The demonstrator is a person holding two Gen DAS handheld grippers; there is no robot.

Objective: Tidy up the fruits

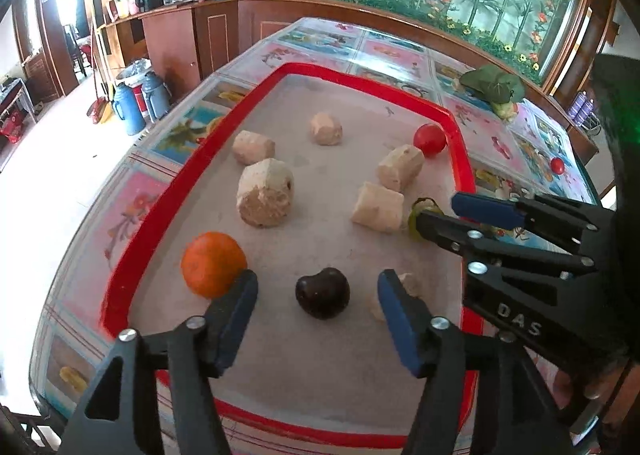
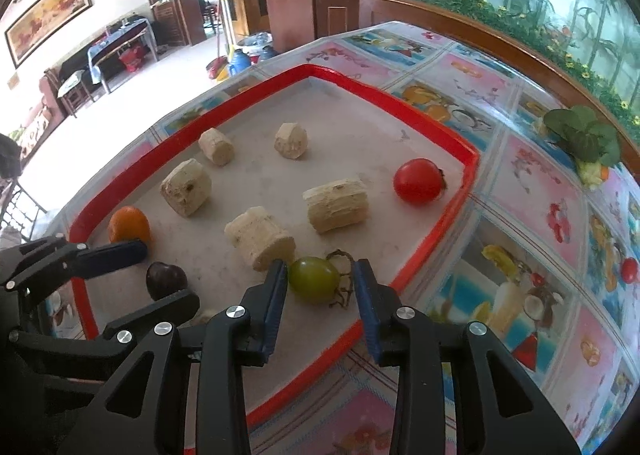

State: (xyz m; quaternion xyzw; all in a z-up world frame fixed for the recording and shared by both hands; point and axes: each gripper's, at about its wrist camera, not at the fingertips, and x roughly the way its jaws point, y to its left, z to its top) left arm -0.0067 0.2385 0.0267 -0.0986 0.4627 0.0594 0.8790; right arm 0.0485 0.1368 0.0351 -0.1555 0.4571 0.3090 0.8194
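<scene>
Right gripper [image 2: 320, 287], jaws apart, has the green grape [image 2: 313, 279] between its fingers at the tray's [image 2: 436, 231] right edge; left gripper [image 1: 318, 305], also spread, frames the dark fruit [image 1: 322, 292].

On the red-rimmed grey tray [image 2: 436, 123] lie five pale peeled banana chunks [image 2: 336, 205], with one smaller pale bit [image 1: 410, 283] near the front. There is one round orange [image 1: 213, 264], one dark purple plum [image 1: 322, 292], one green grape [image 2: 313, 280] and one red tomato [image 2: 418, 182]. One leafy green vegetable [image 2: 582, 137] sits on the table.
</scene>
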